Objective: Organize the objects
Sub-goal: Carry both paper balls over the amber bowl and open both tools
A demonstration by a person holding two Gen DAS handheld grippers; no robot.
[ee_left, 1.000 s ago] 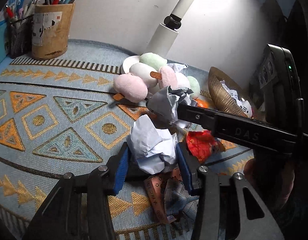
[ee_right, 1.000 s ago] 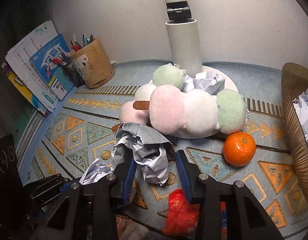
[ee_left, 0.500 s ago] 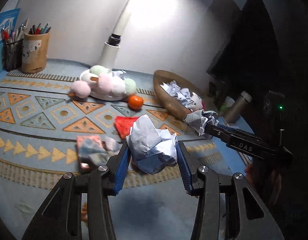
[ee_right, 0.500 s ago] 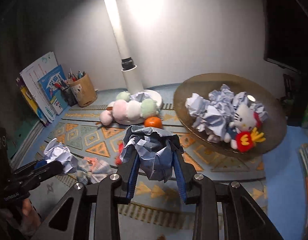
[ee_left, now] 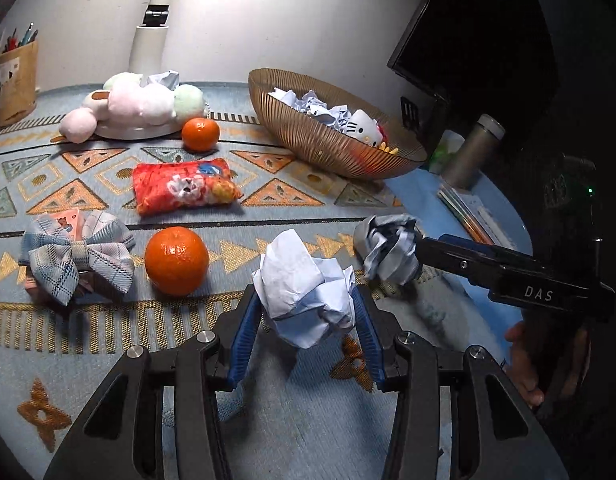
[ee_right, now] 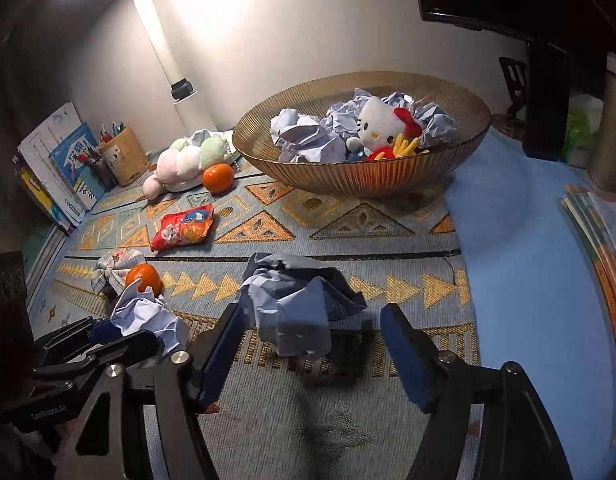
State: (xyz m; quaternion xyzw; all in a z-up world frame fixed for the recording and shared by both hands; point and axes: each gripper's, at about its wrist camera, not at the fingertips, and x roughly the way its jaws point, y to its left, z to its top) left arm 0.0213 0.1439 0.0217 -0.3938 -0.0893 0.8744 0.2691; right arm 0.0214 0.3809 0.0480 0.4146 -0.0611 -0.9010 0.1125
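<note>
My left gripper (ee_left: 306,304) is shut on a white crumpled paper ball (ee_left: 304,288), held above the mat's front edge; it also shows in the right wrist view, left gripper (ee_right: 128,336). My right gripper (ee_right: 311,320) has its jaws opening. A grey-blue crumpled paper ball (ee_right: 296,308) hangs blurred between them, clear of the right pad (ee_right: 399,344). The same ball (ee_left: 387,254) shows at the right gripper's tip in the left wrist view. A ribbed amber bowl (ee_right: 347,176) beyond holds several paper balls and a white cat plush (ee_right: 377,122).
On the patterned mat (ee_left: 88,184) lie two oranges (ee_left: 176,260) (ee_left: 200,133), a red snack bag (ee_left: 184,190) and a plaid bow (ee_left: 74,256). Pastel plush balls (ee_left: 140,100) rest on the lamp base. A pen cup (ee_right: 126,154), books (ee_right: 58,164) and a metal flask (ee_left: 471,148) stand around the edges.
Both grippers carried their paper balls away from the plush pile toward the mat's front right. The right jaws have spread apart and its grey ball has come loose.
</note>
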